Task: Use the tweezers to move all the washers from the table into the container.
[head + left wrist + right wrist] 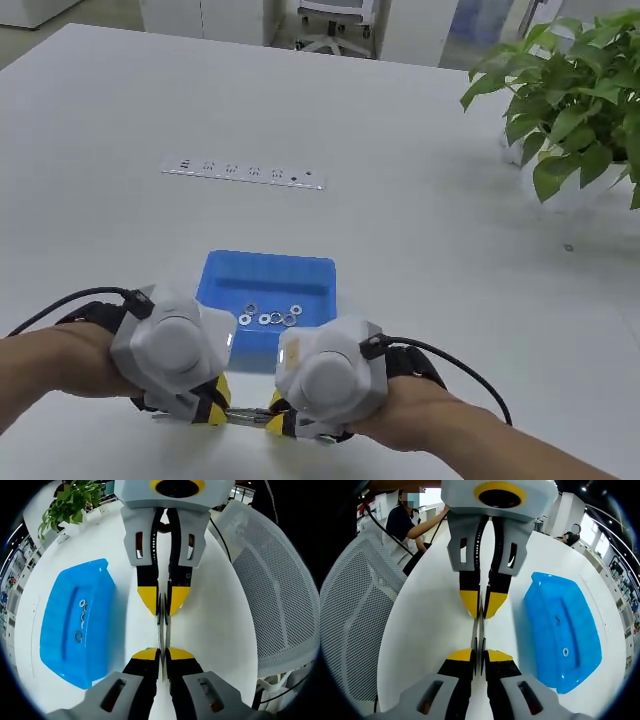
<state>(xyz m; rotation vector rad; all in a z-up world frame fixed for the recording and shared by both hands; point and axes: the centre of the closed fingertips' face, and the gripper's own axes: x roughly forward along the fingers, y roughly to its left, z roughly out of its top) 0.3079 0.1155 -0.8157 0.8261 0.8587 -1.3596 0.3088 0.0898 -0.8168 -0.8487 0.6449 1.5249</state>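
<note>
Left gripper [218, 405] and right gripper [277, 420] are facing each other tip to tip, each with its jaws closed tight on an end of the tweezers [248, 414], which are lying level between them just in front of the blue container [270, 262]. Looking down, the head view is showing the washers [270, 317] clustered inside that container on the white table [420, 230]. The right gripper view is taking in a mesh chair [362, 605] and a person [407, 522] beyond it.
</note>
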